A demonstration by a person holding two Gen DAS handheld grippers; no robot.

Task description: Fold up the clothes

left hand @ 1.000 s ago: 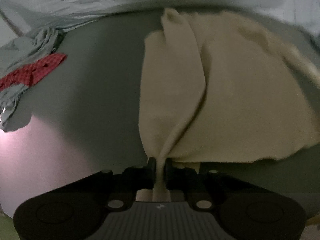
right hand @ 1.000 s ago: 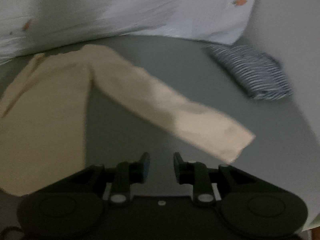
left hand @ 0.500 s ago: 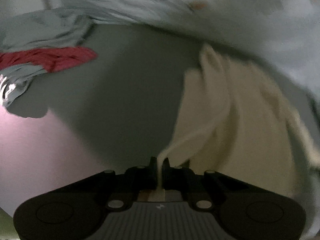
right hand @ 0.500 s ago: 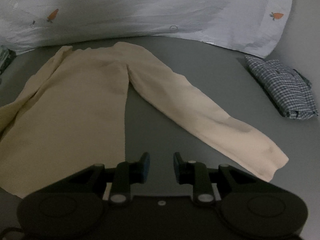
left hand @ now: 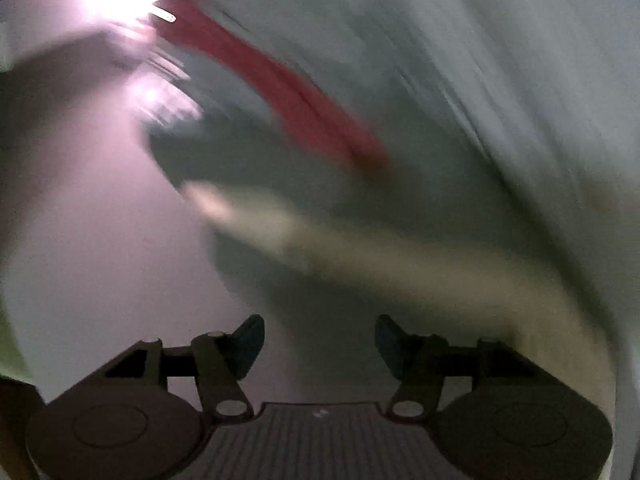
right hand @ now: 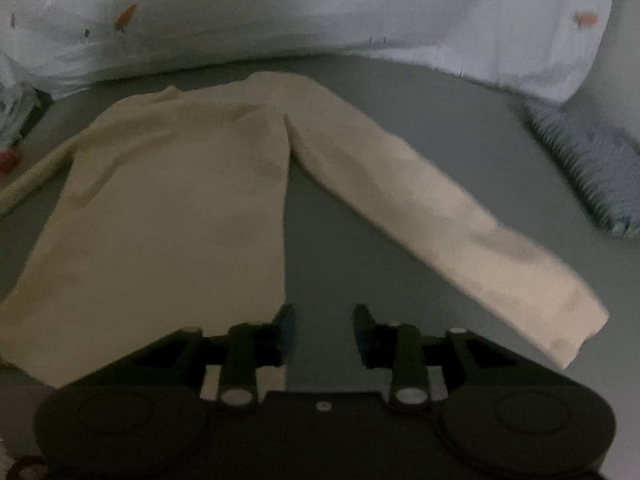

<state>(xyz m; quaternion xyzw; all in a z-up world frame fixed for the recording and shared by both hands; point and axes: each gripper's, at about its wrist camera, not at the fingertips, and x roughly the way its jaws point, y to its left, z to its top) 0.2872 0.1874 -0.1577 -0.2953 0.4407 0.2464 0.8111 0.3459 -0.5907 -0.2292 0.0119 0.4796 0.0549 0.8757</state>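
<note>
- Both tongs I see gaping, nothing between them: left tongs [left hand: 319, 342], right tongs [right hand: 323, 330].
- Cream sweater [right hand: 172, 216] lies flat on the grey surface [right hand: 460, 128] (bed or counter, I cannot tell), one sleeve [right hand: 460, 232] angled out rightward.
- Left view is badly blurred.

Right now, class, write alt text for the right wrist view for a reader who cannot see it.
A cream long-sleeved top lies flat on a grey surface, one sleeve stretched out to the right. The right tool hovers open near its hem. A white carrot-print sheet lies behind; a folded checked garment sits far right.
</note>
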